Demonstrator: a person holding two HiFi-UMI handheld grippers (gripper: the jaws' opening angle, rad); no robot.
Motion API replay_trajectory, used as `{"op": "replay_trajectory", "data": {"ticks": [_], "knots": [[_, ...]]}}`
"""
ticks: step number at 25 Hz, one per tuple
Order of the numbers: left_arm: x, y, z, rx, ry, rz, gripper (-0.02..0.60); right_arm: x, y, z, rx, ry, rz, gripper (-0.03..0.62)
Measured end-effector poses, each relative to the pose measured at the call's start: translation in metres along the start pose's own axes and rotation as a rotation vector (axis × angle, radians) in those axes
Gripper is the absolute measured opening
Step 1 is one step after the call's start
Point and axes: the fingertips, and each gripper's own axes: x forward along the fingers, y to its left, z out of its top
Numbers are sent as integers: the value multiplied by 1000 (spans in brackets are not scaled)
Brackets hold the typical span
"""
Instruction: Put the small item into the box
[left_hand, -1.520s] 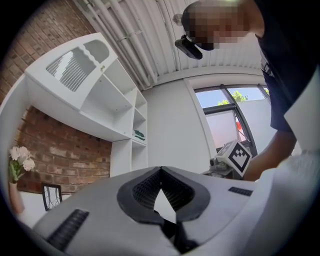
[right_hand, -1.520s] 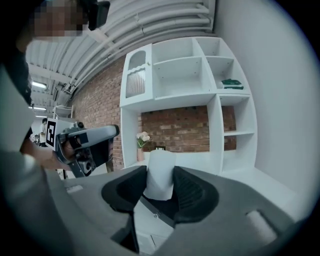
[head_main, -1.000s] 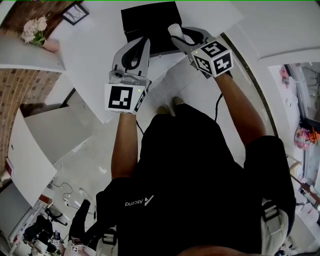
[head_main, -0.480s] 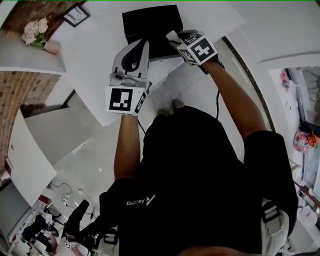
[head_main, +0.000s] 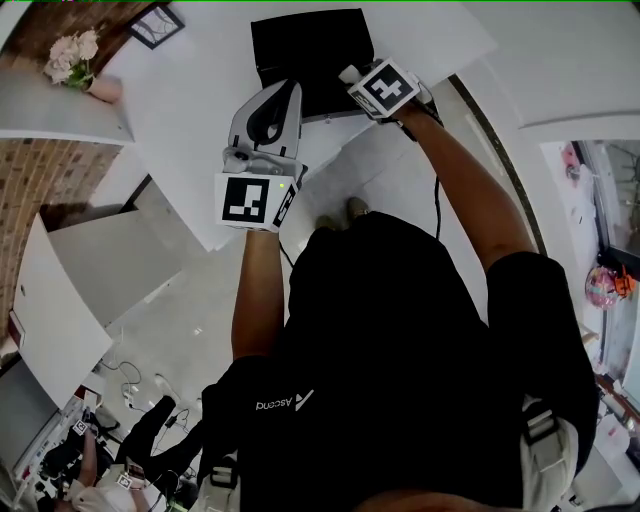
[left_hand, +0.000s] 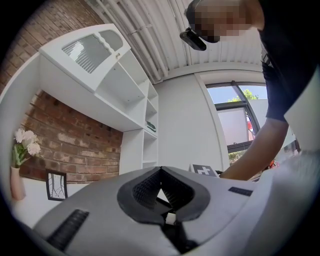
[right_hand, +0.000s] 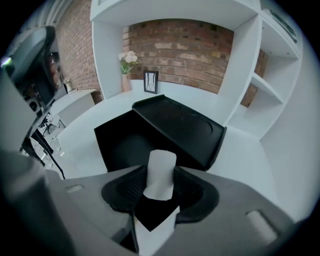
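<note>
The black box (head_main: 310, 50) stands open on the white table (head_main: 190, 110), its lid (right_hand: 177, 125) tipped back to the right of the dark cavity (right_hand: 122, 142). The small item, a white cylinder (right_hand: 160, 175), stands upright between the pads of my right gripper (right_hand: 160, 189), which is shut on it. In the head view that gripper (head_main: 356, 84) holds the item (head_main: 348, 73) over the box's near right edge. My left gripper (head_main: 289, 90) hovers by the box's near left corner; its jaws (left_hand: 161, 171) are shut with nothing in them.
A vase of pale flowers (right_hand: 127, 67) and a small picture frame (right_hand: 150, 81) stand at the back of the table against the brick wall. White shelves (right_hand: 270, 85) rise on the right. The table's near edge (head_main: 300, 170) runs just under both grippers.
My right gripper has carried the white item up and to the left, from beside the box to over its near right edge. The left gripper has barely shifted.
</note>
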Motion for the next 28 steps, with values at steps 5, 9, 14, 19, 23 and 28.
{"op": "replay_trajectory", "data": {"ticks": [5, 9, 14, 19, 23, 28], "knots": [[-2, 6, -2, -6, 5, 7, -2, 10, 1, -2, -25, 61, -2, 170], [-4, 11, -3, -8, 7, 15, -2, 20, 1, -1, -41, 93, -10, 170], [-7, 15, -5, -12, 12, 20, -2, 32, 1, -6, -92, 161, -11, 172], [-9, 22, -10, -18, 22, 30, -2, 37, 0, -5, -123, 175, -41, 172], [-8, 25, -14, -23, 32, 31, -2, 45, 3, -6, -152, 175, -33, 172], [-3, 25, -19, -24, 42, 26, -2, 46, 3, -7, -149, 157, -28, 184]]}}
